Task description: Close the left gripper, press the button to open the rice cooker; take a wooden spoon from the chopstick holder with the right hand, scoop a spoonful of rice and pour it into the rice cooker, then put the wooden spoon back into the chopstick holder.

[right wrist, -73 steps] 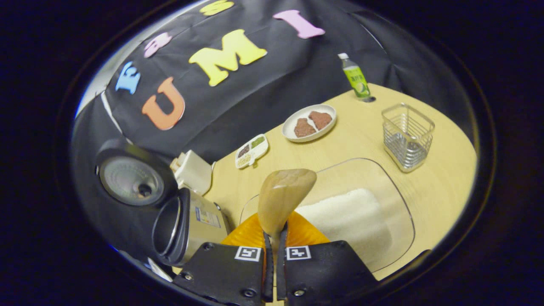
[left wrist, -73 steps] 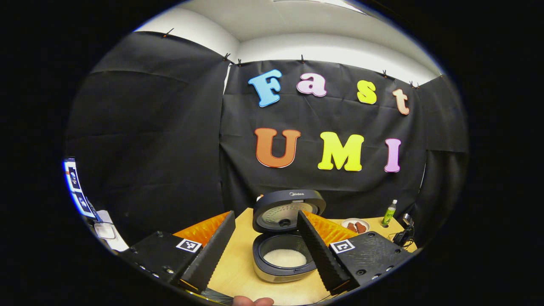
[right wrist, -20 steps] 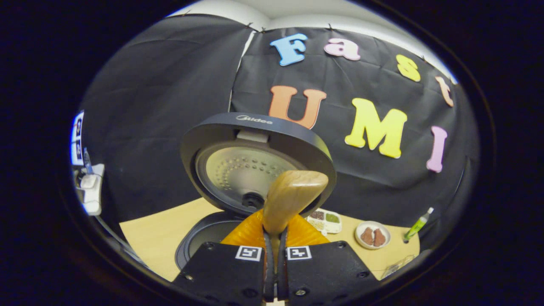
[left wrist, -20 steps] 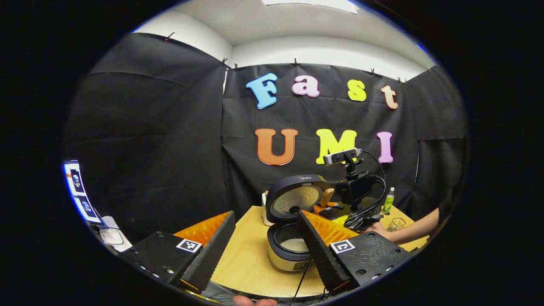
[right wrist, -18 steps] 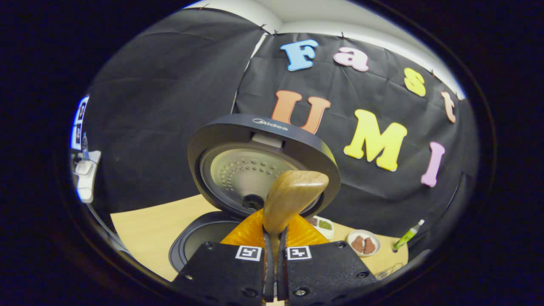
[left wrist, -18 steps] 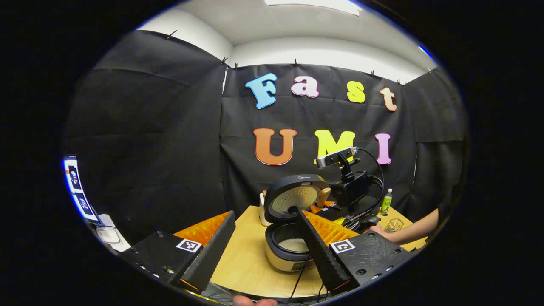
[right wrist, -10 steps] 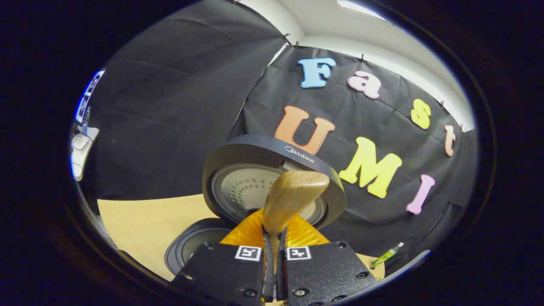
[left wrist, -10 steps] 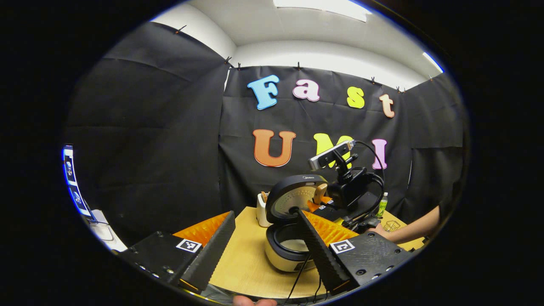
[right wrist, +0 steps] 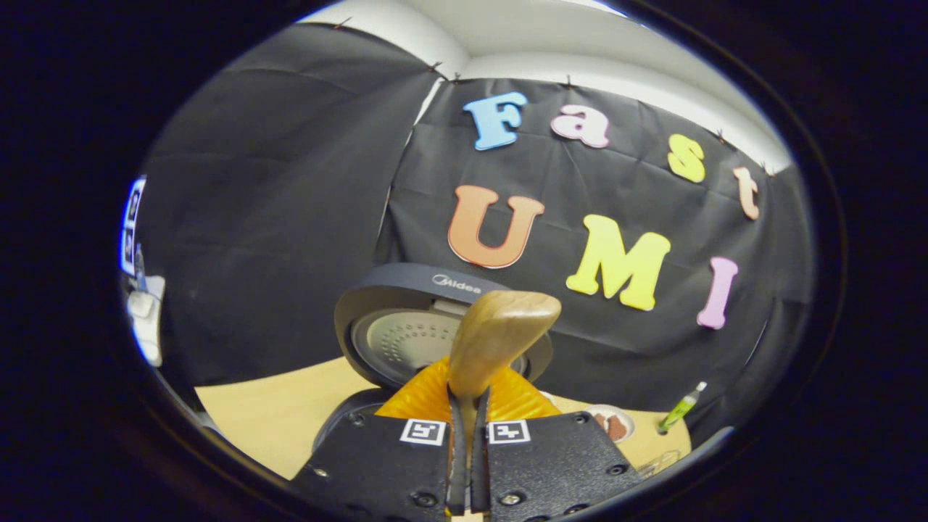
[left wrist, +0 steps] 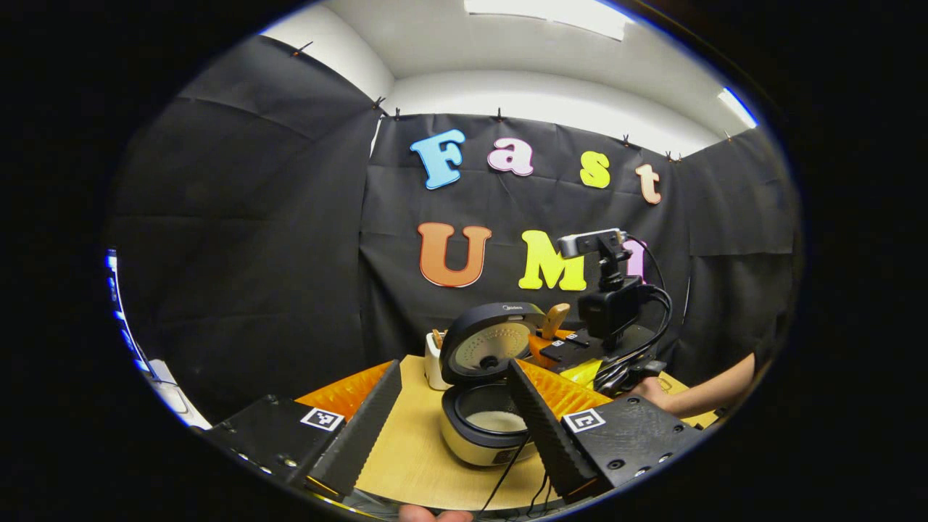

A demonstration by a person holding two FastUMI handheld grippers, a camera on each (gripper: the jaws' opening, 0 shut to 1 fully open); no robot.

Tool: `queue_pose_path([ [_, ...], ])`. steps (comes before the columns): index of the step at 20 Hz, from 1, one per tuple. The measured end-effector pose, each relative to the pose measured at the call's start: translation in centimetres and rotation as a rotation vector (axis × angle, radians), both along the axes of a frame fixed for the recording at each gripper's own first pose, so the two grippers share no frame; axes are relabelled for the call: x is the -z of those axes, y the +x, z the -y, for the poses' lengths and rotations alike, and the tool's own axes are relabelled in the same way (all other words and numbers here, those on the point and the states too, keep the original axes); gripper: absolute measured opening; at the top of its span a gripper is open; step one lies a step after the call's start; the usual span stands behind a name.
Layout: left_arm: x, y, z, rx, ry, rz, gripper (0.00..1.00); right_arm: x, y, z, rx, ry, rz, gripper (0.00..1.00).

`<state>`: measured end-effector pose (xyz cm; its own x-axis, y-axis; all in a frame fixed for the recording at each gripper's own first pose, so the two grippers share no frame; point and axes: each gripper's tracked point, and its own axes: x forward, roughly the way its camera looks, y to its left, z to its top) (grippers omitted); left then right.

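The rice cooker (left wrist: pixel 475 442) stands open on the wooden table (left wrist: pixel 406 457), with its lid (left wrist: pixel 489 346) raised and white rice (left wrist: pixel 496 420) in the pot. My left gripper (left wrist: pixel 453 364) hangs open and empty in front of it, well short of the cooker. My right gripper (right wrist: pixel 467 406) is shut on the handle of the wooden spoon (right wrist: pixel 500 333). The spoon's bowl points up and forward in front of the lid (right wrist: pixel 406 312). In the left gripper view the right gripper (left wrist: pixel 569 348) holds the spoon (left wrist: pixel 555 319) just right of the lid, above the pot's far side.
A white container (left wrist: pixel 433 359) sits behind the cooker. A person's hand (left wrist: pixel 656 391) and forearm reach in from the right, with cables trailing to the table's front edge. In the right gripper view a plate of brown food (right wrist: pixel 615 426) and a green bottle (right wrist: pixel 680 413) stand at the right.
The right gripper carried the spoon from the rice tray to the open cooker. In the last half second it tipped back towards level beside the lid. The left gripper drifted slightly and stayed open.
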<state>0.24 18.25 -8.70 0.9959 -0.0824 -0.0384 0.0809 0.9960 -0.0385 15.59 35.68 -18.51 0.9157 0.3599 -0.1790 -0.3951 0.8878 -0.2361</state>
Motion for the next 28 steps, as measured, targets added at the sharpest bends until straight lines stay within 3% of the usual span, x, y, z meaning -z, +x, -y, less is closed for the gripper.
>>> queue_pose_path([
  [8, -1.3, -0.1, 7.7, 0.026, 0.065, -0.013, 0.94, -9.1, -2.0, 9.7, 0.013, 0.443, -0.131, 0.07],
  [11, -2.1, 0.5, 12.3, 0.051, 0.062, -0.004, 0.94, -11.5, -1.8, 16.0, 0.045, 0.626, -0.211, 0.07],
  [15, -2.8, 1.2, 17.3, 0.039, 0.094, 0.017, 0.94, -12.7, -0.2, 27.5, 0.167, 0.796, -0.264, 0.08],
  [17, -2.8, 1.8, 20.1, 0.045, 0.072, 0.014, 0.94, -12.0, 0.6, 33.8, 0.242, 0.819, -0.264, 0.08],
  [22, -3.4, 3.1, 24.8, 0.018, 0.066, 0.022, 0.94, -9.4, 1.6, 48.1, 0.402, 0.725, -0.218, 0.08],
  [24, -3.1, 3.4, 26.0, 0.002, 0.083, 0.014, 0.95, -7.5, 2.5, 51.9, 0.447, 0.679, -0.231, 0.11],
  [28, -2.6, 3.5, 27.4, -0.033, 0.098, -0.01, 0.95, -2.6, 5.2, 55.9, 0.494, 0.607, -0.272, 0.08],
])
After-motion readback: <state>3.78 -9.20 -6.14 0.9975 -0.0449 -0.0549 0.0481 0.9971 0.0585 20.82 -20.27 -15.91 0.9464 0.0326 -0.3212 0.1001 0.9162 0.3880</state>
